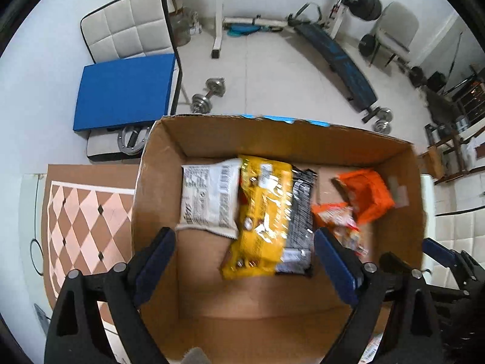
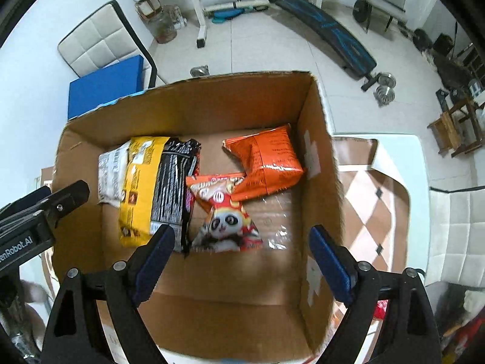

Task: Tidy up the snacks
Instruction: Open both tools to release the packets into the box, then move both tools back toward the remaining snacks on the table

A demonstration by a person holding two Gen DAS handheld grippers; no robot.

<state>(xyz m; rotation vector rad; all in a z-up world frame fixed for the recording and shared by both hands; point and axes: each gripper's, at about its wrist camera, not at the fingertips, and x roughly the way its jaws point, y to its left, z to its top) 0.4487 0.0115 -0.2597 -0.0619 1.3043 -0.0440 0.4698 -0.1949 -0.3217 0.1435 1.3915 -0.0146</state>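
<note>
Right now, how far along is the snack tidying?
Mostly done, it seems: five packets already lie in the box: white, yellow, black, orange and panda. Nothing is in hand; the left tool and right tool are open and empty above the box. Any snacks left outside cannot be seen.

A table (image 2: 391, 157) with a pale rim is seen, covered by a brown-and-pink diamond-patterned mat (image 1: 81, 221). An open cardboard box (image 2: 188, 106) is set directly on the mat, occupying most of the surface. The mat is exposed on both sides of the box. The table's rounded far corner is shown in the right wrist view.
</note>
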